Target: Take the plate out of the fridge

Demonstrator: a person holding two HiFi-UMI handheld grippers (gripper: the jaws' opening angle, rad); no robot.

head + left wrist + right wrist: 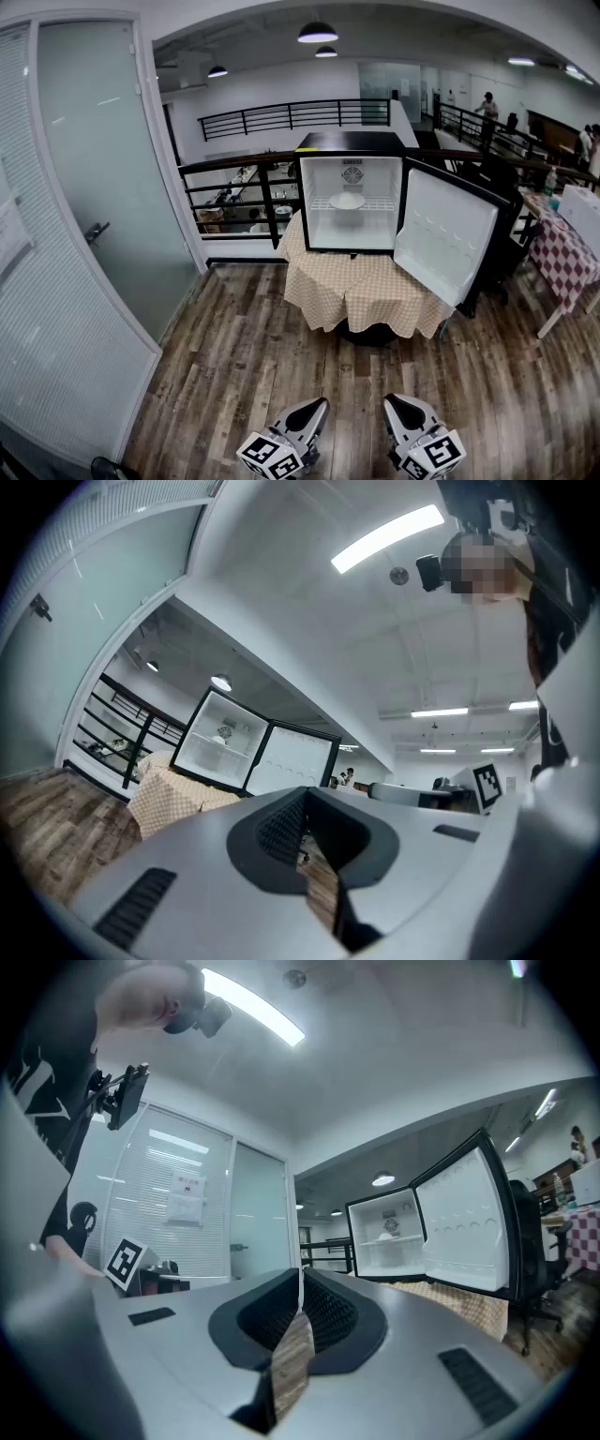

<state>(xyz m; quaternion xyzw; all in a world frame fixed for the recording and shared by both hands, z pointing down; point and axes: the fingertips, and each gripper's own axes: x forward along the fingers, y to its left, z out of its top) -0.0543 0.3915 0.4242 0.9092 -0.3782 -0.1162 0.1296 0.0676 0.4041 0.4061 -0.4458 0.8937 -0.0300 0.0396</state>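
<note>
both claws (319, 405) (394, 401) hang far from the plate (347, 200).

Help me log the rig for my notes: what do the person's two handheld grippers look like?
The left gripper and right gripper match. Each has a smooth light-grey shell tapering to a point, black ribbed pads set in a dark recess, and short black slots on the shell. Each carries a white cube at its rear, printed with black square markers.

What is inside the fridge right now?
A white plate sits on the wire shelf of the open fridge, with a round vent on the back wall. Below the shelf nothing shows. Whether the plate carries anything is too small to tell.
</note>
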